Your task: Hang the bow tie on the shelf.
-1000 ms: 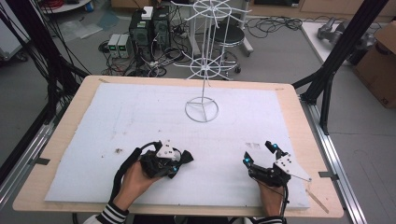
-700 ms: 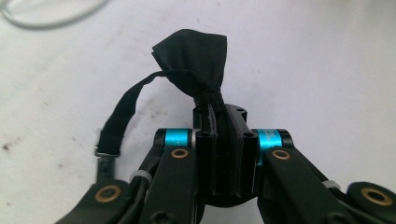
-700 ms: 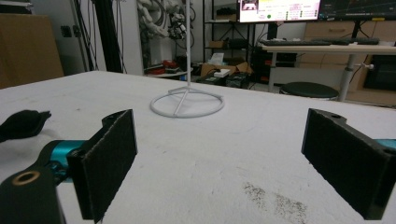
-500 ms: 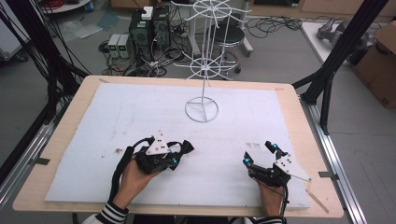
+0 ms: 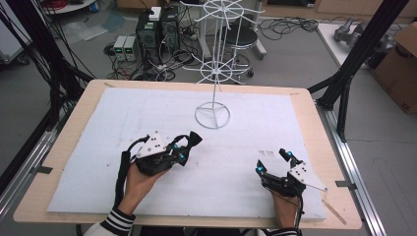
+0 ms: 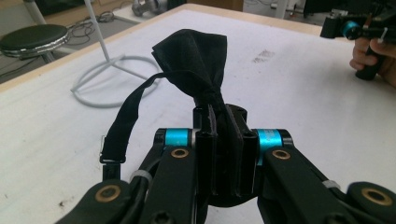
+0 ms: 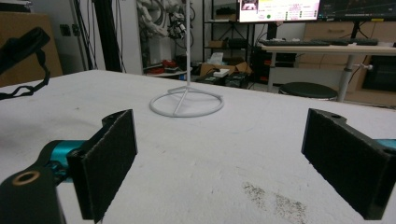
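A black bow tie [image 6: 196, 60] with a thin strap [image 6: 123, 119] sticks out from my left gripper [image 6: 225, 135], which is shut on its knot. In the high view the left gripper [image 5: 186, 147] is held a little above the white mat at centre left, with the bow tie [image 5: 194, 138] pointing toward the white wire stand [image 5: 212, 116]. My right gripper [image 5: 272, 161] rests low at the front right, and its jaws [image 7: 224, 158] are wide open with nothing between them. The bow tie [image 7: 18, 46] also shows at the far left of the right gripper view.
The wire stand's ring base [image 7: 186, 103] sits at the mat's far middle, its pole rising to tiers of wire arms. The white mat [image 5: 98, 162] covers a wooden table [image 5: 314, 128]. Black frame posts [image 5: 354, 64], cables and a stool stand beyond the table.
My left gripper has lifted off the mat with the bow tie, tipping it up toward the stand. The right gripper has stayed put.
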Demonstrator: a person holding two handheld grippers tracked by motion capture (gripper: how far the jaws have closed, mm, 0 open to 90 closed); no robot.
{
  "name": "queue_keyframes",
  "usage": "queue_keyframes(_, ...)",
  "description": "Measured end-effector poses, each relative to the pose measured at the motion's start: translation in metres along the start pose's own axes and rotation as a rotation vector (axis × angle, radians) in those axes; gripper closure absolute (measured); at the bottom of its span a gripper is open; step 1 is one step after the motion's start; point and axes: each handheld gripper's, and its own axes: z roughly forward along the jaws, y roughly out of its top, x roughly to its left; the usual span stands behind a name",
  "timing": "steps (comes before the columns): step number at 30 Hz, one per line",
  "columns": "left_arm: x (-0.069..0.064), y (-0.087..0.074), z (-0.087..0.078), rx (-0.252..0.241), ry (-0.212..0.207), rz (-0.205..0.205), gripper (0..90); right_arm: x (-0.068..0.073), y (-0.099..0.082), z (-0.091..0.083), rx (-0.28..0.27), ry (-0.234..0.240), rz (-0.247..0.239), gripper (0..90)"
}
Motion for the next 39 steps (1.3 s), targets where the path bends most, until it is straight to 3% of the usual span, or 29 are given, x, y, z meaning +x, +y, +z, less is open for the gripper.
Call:
queue_keyframes(9, 0.012, 0.019, -0.005, -0.069, 0.037, -0.003, 82.5, 0.0, 0.0, 0.0, -0.001, 0.005, -0.007, 9.4)
queue_keyframes(13, 0.018, 0.029, -0.006, -0.069, 0.037, -0.001, 82.5, 0.0, 0.0, 0.0, -0.007, 0.004, -0.012, 9.4)
queue_keyframes(23, 0.031, 0.061, -0.01, -0.136, 0.068, 0.034, 82.7, 0.0, 0.0, 0.0, -0.008, 0.005, -0.012, 9.4)
queue_keyframes(30, 0.042, 0.086, -0.001, -0.171, 0.083, 0.051, 82.7, 0.0, -0.001, -0.002, -0.016, 0.006, -0.009, 9.4)
queue_keyframes(34, 0.048, 0.099, 0.006, -0.162, 0.085, 0.066, 82.7, 0.0, -0.001, -0.002, -0.014, 0.006, -0.005, 9.4)
queue_keyframes(39, 0.054, 0.105, 0.012, -0.168, 0.097, 0.071, 82.8, 0.0, 0.0, -0.001, -0.006, 0.007, -0.002, 9.4)
